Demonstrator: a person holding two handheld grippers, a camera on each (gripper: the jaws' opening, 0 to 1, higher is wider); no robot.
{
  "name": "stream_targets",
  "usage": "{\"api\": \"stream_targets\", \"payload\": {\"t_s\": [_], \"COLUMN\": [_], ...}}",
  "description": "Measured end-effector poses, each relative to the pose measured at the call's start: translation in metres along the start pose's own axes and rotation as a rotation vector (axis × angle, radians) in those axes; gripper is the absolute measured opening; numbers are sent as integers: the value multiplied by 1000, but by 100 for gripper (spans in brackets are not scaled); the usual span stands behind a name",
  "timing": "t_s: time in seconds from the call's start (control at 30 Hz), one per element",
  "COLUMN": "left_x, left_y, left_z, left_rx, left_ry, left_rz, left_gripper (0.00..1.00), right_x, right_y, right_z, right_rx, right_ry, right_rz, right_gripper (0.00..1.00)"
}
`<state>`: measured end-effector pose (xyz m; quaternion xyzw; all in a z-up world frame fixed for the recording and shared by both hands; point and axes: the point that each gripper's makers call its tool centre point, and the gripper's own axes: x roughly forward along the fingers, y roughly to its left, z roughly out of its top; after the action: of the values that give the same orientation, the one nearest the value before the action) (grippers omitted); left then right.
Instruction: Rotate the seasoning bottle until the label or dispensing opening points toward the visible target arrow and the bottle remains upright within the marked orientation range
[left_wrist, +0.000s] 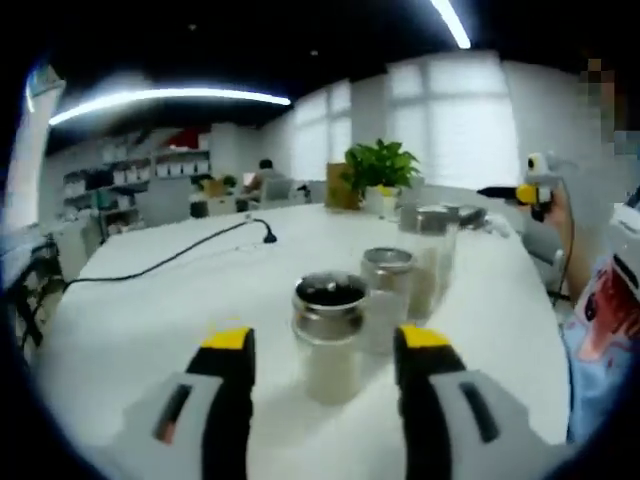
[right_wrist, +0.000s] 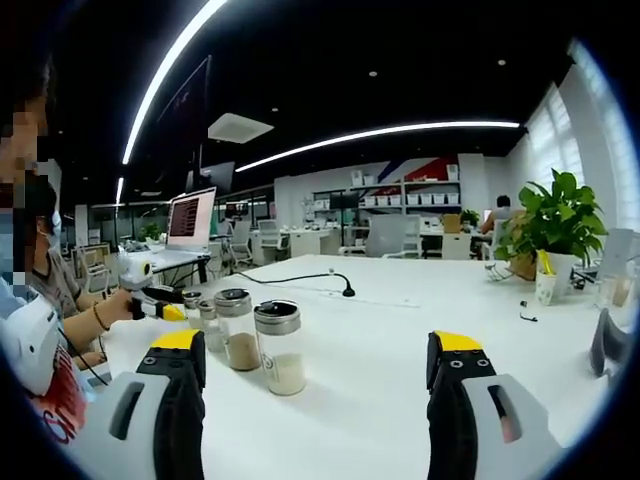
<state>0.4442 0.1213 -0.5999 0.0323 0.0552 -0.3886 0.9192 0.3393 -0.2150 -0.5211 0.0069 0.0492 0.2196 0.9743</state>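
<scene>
A row of glass seasoning bottles with metal lids stands on the white table (left_wrist: 150, 330). In the left gripper view the nearest bottle (left_wrist: 329, 338) stands upright between the jaws of my left gripper (left_wrist: 327, 345). That gripper is open, with a gap on each side of the bottle. Two more bottles (left_wrist: 388, 296) (left_wrist: 436, 250) stand behind it. In the right gripper view my right gripper (right_wrist: 316, 345) is open and holds nothing, with the closest bottle (right_wrist: 279, 346) ahead at the left. The left gripper (right_wrist: 152, 300), held by a hand, sits at the row's far end.
A black cable with a plug (left_wrist: 268, 237) lies across the table (right_wrist: 400, 330). A potted plant (left_wrist: 381, 172) (right_wrist: 553, 232) stands at the table's far side. A monitor (right_wrist: 190, 220) stands behind the bottles. A person in a white sleeve (right_wrist: 40, 330) sits at the edge.
</scene>
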Motion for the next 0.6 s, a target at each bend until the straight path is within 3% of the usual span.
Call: {"api": "stream_targets", "payload": {"t_s": [0.03, 0.13, 0.17, 0.23, 0.37, 0.6], "left_x": [-3, 1, 1, 4, 1, 10], "left_y": [-2, -7, -5, -7, 3, -1], "left_z": [-6, -13, -19, -20, -14, -20], "left_rx": [-14, -46, -60, -55, -97, -118], "left_ry": [33, 49, 75, 64, 4, 55], "left_rz": [11, 35, 71, 103, 253, 290], "left_gripper": [53, 60, 61, 58, 52, 50], "right_x": [-2, -5, -6, -8, -12, -12], "right_y": [0, -1, -2, -3, -9, -9], "right_z": [3, 8, 8, 10, 14, 13], "right_rx": [-6, -5, -4, -8, -9, -8], "right_ry": [-11, -31, -33, -37, -50, -47], "right_rz": [0, -5, -7, -14, -43, -48], "right_gripper": [95, 95, 95, 95, 95, 94]}}
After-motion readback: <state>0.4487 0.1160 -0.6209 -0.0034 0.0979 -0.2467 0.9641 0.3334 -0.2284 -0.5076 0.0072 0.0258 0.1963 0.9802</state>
